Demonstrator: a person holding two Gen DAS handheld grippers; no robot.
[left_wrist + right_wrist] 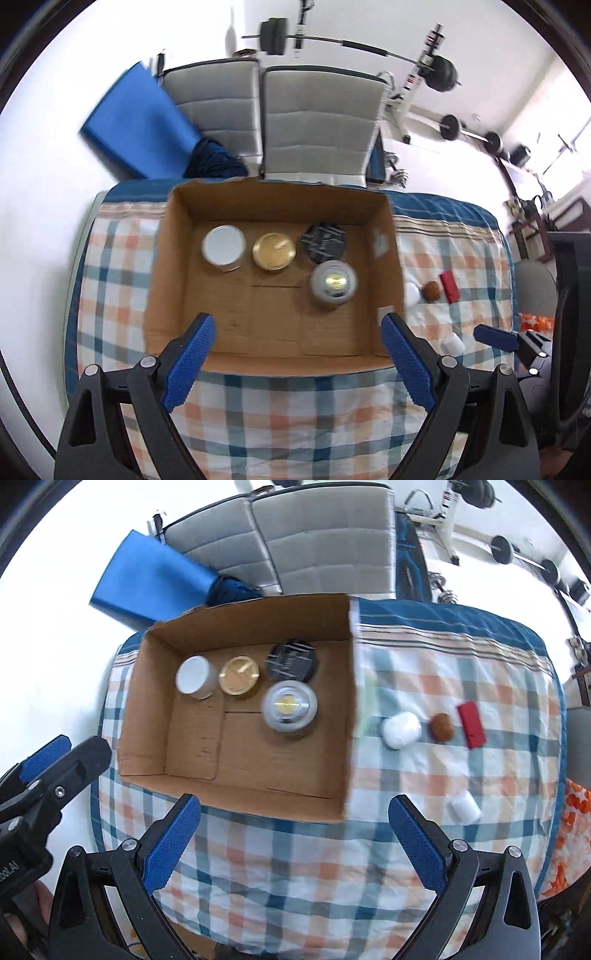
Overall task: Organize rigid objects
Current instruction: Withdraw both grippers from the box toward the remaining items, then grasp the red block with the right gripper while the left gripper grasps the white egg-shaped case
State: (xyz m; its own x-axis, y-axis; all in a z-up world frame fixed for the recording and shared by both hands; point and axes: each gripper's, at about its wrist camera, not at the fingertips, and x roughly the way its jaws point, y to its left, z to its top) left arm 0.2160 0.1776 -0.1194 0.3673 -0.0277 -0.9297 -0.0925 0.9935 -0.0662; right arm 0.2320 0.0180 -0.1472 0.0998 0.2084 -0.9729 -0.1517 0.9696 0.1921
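Left wrist view: the left gripper (297, 334) hangs spread wide and empty above the cardboard box (162, 258), where four jars already sit.

Right wrist view: the right gripper (293, 821) is released too, nothing between its fingers. The white jar (400, 730), brown ball (442, 727) and red block (471, 725) wait on the checked cloth (295, 871). Best to descend squarely over one.

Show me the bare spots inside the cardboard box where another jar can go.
The near half of the cardboard box floor is bare, from the near wall up to the jars. The far row is crowded: white-lidded jar, gold-lidded jar and black jar stand side by side, with the clear jar just in front. A narrow strip remains along the right wall.
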